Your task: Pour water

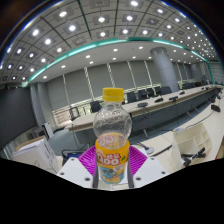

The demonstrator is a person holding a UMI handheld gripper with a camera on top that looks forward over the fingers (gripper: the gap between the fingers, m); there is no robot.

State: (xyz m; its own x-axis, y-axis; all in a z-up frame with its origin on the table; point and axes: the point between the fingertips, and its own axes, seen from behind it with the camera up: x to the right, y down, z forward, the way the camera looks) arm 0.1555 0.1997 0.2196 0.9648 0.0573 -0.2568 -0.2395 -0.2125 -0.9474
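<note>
In the centre of the frame I hold the bottle (112, 135) with yellow cap, the gripper (112, 163) closed on its lower body, lifted upright above the desks (175, 105); next I judge a tilt toward some cup, not visible.

Bottle base: the foot of the clear yellow-capped bottle (112, 137) was cut off below, so what it stood on could not be told.
Label: the print on the bottle's yellow label (111, 160) was too small to read beyond large rounded characters.
Jaws: only the upper parts of the magenta pads (87, 158) showed beside the bottle; whether both pressed on it could not be told.
Background: the rows of desks (150, 105) behind were too small to make out in detail.
</note>
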